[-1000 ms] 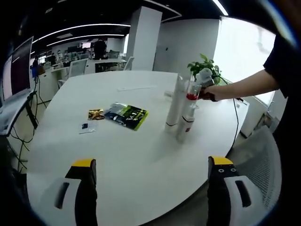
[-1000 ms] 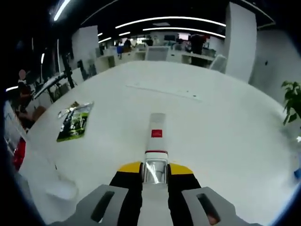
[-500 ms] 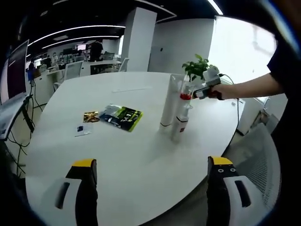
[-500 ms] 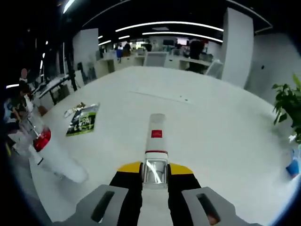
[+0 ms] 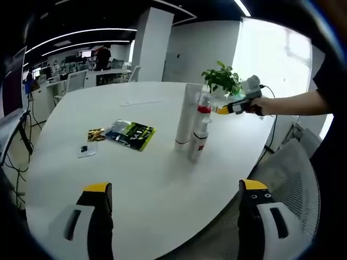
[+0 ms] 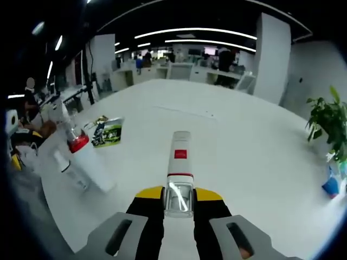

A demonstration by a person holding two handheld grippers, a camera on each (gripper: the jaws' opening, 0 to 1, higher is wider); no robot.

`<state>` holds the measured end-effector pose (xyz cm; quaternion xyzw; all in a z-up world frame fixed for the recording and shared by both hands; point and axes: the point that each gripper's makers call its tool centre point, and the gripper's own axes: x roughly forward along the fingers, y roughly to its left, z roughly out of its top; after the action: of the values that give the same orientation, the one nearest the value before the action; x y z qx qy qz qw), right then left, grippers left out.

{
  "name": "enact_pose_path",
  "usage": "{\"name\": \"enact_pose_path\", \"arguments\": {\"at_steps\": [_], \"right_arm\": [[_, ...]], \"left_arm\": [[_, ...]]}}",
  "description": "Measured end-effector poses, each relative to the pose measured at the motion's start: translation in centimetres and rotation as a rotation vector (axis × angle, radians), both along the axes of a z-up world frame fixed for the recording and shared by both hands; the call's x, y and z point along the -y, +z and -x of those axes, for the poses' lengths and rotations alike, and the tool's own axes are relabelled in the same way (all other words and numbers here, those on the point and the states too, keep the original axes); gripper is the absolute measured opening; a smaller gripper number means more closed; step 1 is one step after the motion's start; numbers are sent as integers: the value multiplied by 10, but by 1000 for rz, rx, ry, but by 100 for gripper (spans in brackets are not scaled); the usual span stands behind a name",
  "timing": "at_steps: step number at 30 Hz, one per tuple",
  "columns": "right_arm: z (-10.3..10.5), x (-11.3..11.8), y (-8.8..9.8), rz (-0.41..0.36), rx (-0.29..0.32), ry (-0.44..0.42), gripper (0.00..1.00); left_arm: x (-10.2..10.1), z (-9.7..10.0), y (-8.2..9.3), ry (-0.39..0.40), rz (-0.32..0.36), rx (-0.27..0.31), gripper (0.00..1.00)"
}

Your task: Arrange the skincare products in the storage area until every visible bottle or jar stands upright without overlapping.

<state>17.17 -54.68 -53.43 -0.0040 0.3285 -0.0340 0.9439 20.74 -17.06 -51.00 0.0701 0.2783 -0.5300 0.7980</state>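
White tube [image 6: 179, 157] (red square label), clamped in right tongs [image 6: 178, 201]

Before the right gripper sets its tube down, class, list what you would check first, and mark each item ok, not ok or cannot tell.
1. Right gripper shut on the white tube: ok.
2. Left gripper open, holding nothing: ok.
3. Tall white tube and red-collared bottle on the table standing upright: ok.
4. Those two apart, not touching: cannot tell.
5. Bare table beside them for the held tube: ok.
6. Green packet lying away from the standing pair: ok.
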Motion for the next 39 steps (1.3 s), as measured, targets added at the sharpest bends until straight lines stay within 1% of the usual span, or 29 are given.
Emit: {"name": "enact_pose_path", "arguments": {"at_steps": [1,4,8,9,15,20,22,25,29,34,35,39], "right_arm": [[3,-2,0,-1,1,-1,11],[18,-7,-1,38,-25,33,11],[34,-20,9,48,-20,52,11],[36,-20,9,52,-19,57,11],[51,-36,18,82,-8,108,11],[59,-50,32,95,18,131,11],[60,-55,41,90,46,132,11],[64,-71,58,92,83,145,11],[66,-85,70,97,111,173,11],[66,-107,83,109,147,251,11],[66,-114,86,116,153,282,11],[65,-132,94,134,160,360,11]], "left_arm": [[1,2,0,-8,-2,-1,89],[2,4,-1,-21,-7,-9,89],[4,7,0,-33,-3,-13,89],[4,7,1,-35,-3,-13,89],[4,8,1,-45,3,-23,89],[5,11,1,-59,0,-21,89],[5,11,3,-56,6,-21,89],[5,11,5,-49,14,-26,89],[6,14,7,-53,16,-20,89],[7,14,9,-62,12,-10,89],[7,15,11,-61,17,-11,89],[6,13,16,-51,36,-17,89]]}}
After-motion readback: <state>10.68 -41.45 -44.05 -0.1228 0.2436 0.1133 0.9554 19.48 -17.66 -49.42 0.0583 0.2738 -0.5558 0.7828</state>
